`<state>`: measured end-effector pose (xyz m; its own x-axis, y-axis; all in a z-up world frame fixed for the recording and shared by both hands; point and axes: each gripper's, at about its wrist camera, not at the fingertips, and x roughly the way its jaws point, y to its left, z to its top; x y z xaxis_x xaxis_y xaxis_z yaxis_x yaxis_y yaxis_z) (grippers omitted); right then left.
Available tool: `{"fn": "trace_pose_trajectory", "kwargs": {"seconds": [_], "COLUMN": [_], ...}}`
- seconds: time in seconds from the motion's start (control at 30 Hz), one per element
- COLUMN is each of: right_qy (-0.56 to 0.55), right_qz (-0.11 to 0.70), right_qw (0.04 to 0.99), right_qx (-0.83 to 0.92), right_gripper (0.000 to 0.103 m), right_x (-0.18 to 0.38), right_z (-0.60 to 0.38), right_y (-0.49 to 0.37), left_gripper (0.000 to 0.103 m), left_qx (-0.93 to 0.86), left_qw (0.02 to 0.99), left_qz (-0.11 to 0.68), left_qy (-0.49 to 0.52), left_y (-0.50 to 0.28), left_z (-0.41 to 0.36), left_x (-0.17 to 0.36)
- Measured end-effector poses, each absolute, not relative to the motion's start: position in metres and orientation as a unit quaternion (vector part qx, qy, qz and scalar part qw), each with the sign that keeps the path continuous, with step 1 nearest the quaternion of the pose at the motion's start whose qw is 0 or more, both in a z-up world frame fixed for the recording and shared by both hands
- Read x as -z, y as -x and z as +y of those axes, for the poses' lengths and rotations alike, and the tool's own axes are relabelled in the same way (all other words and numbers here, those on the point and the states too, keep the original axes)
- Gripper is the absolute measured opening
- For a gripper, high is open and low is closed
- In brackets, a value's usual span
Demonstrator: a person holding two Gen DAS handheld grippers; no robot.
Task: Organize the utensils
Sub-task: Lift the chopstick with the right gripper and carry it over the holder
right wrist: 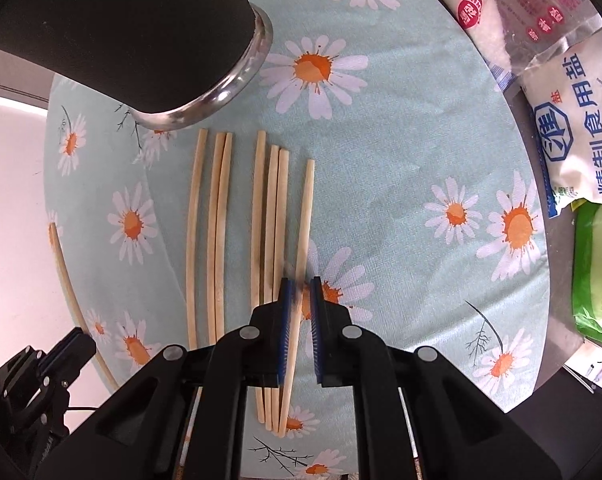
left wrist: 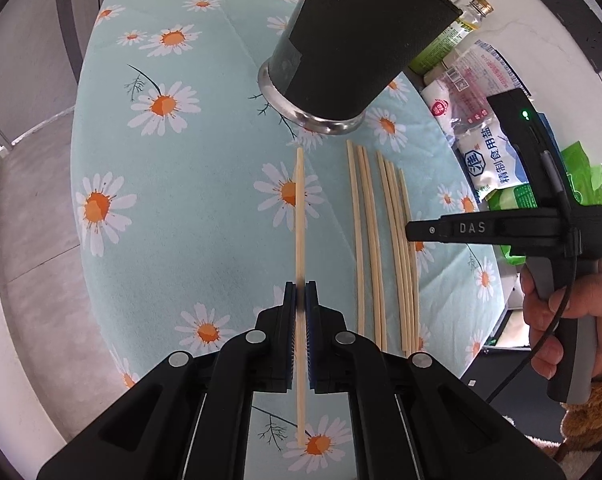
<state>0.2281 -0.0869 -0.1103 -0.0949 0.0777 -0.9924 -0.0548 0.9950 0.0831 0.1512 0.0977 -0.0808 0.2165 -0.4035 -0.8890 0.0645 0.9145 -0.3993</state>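
Note:
My left gripper (left wrist: 300,294) is shut on a single pale wooden chopstick (left wrist: 299,216) that points toward the black utensil holder (left wrist: 353,44) with a steel base. Several more chopsticks (left wrist: 381,240) lie side by side on the daisy tablecloth to the right. In the right wrist view my right gripper (right wrist: 299,292) is narrowly open, its pads (right wrist: 287,300) on either side of the rightmost chopstick (right wrist: 304,224) of the row (right wrist: 237,220). The holder (right wrist: 141,28) stands at the far left. The held chopstick (right wrist: 67,280) and left gripper (right wrist: 57,360) show at the left edge.
The round table (left wrist: 181,220) has a light blue daisy cloth (right wrist: 401,140). Bags of salt (right wrist: 577,132) and green packets (right wrist: 599,276) lie off its right side. Glass bottles (left wrist: 477,12) stand behind the holder. The right hand-held gripper (left wrist: 501,232) hovers over the right row.

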Motion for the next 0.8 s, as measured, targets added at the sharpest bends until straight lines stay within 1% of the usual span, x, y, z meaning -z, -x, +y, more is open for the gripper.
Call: {"fn": "trace_pose_trajectory", "kwargs": {"seconds": [0.03, 0.07, 0.27, 0.4, 0.5, 0.57, 0.8], "right_qy": [0.000, 0.008, 0.001, -0.013, -0.012, -0.020, -0.045], "right_qz": [0.738, 0.737, 0.741, 0.736, 0.719, 0.710, 0.648], "right_qw": [0.674, 0.675, 0.669, 0.675, 0.691, 0.698, 0.724], "right_qx": [-0.045, -0.044, -0.046, -0.054, -0.070, -0.095, -0.234], "right_gripper": [0.007, 0.006, 0.005, 0.005, 0.005, 0.006, 0.006], "right_x": [0.110, 0.110, 0.112, 0.102, 0.084, 0.069, 0.017], "right_z": [-0.082, -0.079, -0.088, -0.100, -0.101, -0.096, -0.087], "right_y": [-0.228, -0.228, -0.231, -0.227, -0.225, -0.221, -0.225], "left_gripper": [0.003, 0.003, 0.003, 0.003, 0.003, 0.003, 0.003], "left_qx": [0.156, 0.160, 0.172, 0.169, 0.166, 0.167, 0.157], "left_qw": [0.766, 0.765, 0.766, 0.770, 0.775, 0.786, 0.817], "left_qz": [0.607, 0.608, 0.601, 0.595, 0.590, 0.572, 0.528], "left_qy": [0.140, 0.139, 0.152, 0.153, 0.156, 0.163, 0.170], "left_y": [-0.151, -0.151, -0.149, -0.147, -0.147, -0.145, -0.140], "left_z": [0.097, 0.097, 0.097, 0.098, 0.098, 0.099, 0.090], "left_x": [0.082, 0.083, 0.080, 0.075, 0.071, 0.063, 0.032]}}
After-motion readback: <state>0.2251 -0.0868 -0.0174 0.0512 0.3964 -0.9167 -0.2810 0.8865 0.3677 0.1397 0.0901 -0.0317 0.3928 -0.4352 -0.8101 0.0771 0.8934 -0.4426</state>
